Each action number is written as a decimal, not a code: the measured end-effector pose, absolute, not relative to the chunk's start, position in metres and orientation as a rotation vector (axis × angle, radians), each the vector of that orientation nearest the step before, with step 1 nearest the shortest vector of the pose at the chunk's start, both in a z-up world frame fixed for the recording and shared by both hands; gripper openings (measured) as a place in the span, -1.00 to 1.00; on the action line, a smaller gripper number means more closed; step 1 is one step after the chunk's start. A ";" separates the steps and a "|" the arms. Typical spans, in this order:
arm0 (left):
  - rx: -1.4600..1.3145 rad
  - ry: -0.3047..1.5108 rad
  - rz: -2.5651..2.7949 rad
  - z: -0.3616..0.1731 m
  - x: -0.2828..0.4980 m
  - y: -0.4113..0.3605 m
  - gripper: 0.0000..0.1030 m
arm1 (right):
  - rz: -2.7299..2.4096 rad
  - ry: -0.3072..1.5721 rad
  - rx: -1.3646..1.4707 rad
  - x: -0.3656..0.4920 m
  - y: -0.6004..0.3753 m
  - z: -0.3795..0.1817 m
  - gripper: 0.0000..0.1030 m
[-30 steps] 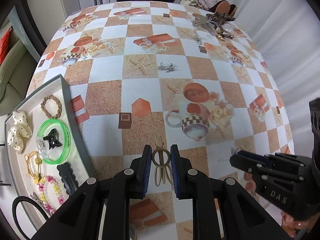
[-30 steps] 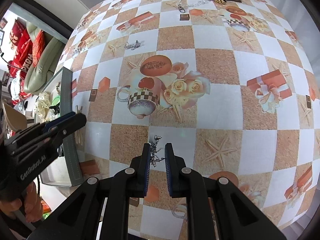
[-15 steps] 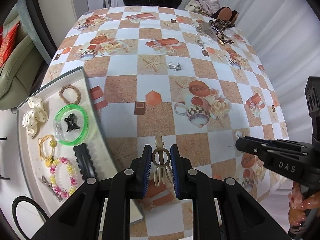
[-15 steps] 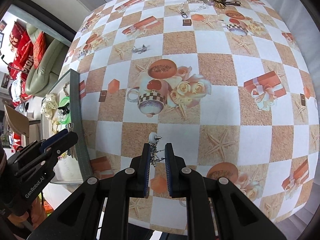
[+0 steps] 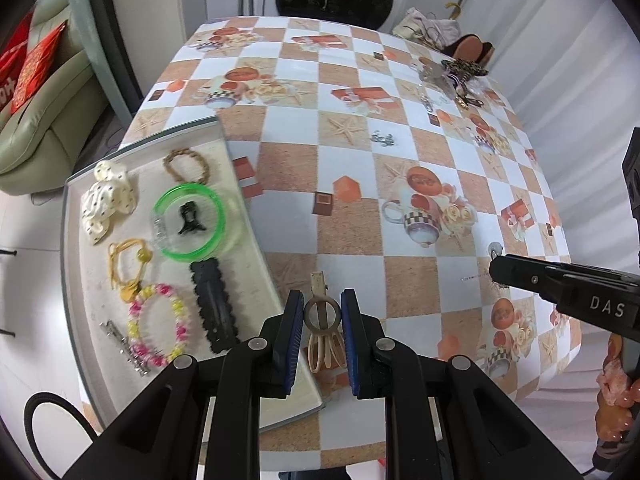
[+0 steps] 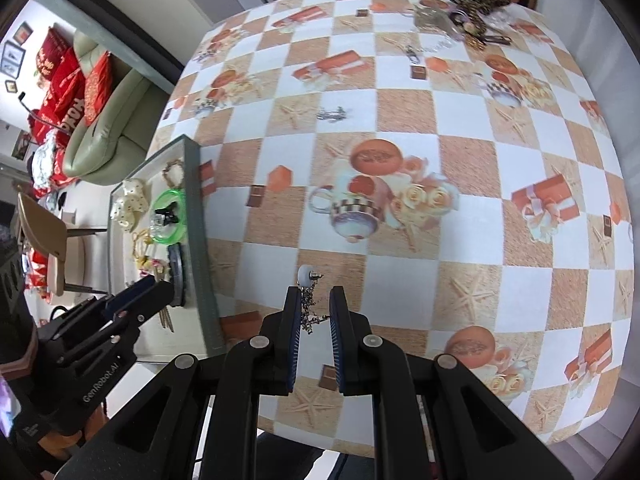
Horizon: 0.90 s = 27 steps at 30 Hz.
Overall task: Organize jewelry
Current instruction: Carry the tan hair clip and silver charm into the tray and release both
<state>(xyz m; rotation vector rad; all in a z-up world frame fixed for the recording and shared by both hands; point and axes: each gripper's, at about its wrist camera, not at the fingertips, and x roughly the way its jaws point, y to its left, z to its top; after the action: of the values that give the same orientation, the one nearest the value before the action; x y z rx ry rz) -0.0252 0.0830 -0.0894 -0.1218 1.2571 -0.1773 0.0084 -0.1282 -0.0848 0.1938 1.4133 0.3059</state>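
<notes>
My left gripper [image 5: 320, 312] is shut on a beige hair clip [image 5: 322, 328] and holds it above the right edge of the grey tray [image 5: 72, 280]. The tray holds a green bangle [image 5: 188, 221], a black clip [image 5: 213, 312], a bead bracelet [image 5: 158, 324] and a white scrunchie [image 5: 106, 200]. My right gripper [image 6: 314, 306] is shut on a silver chain with a white bead [image 6: 306, 292], held above the table right of the tray [image 6: 198, 248]. It also shows in the left wrist view [image 5: 520, 276].
A small silver piece [image 5: 382, 139] lies mid-table on the checkered cloth [image 5: 352, 240]. A pile of jewelry [image 5: 452, 76] sits at the far right corner. A sofa with red cushions [image 6: 92, 120] stands left of the table.
Both grippers have risen and pulled back toward the tray with their items. The left gripper now hangs over the tray's right edge, and more of the tray is in view.
</notes>
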 end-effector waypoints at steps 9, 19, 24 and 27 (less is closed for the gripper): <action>-0.166 1.246 -0.119 -0.087 -0.043 0.123 -0.54 | 0.378 1.400 0.158 0.007 -0.086 -0.073 -0.70; -0.220 1.260 -0.015 -0.095 -0.070 0.177 -0.54 | 0.484 1.411 0.099 0.003 -0.027 -0.072 -0.70; -0.242 1.278 0.031 -0.102 -0.082 0.198 -0.54 | 0.543 1.426 0.067 -0.001 0.003 -0.077 -0.70; -0.256 1.293 0.055 -0.109 -0.089 0.209 -0.54 | 0.576 1.439 0.048 -0.003 0.019 -0.081 -0.70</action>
<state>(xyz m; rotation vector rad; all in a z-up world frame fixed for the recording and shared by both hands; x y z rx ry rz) -0.0886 0.2088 -0.1093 -0.2561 1.2931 0.0552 -0.0034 0.0192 -0.0812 0.0476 1.4388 0.5760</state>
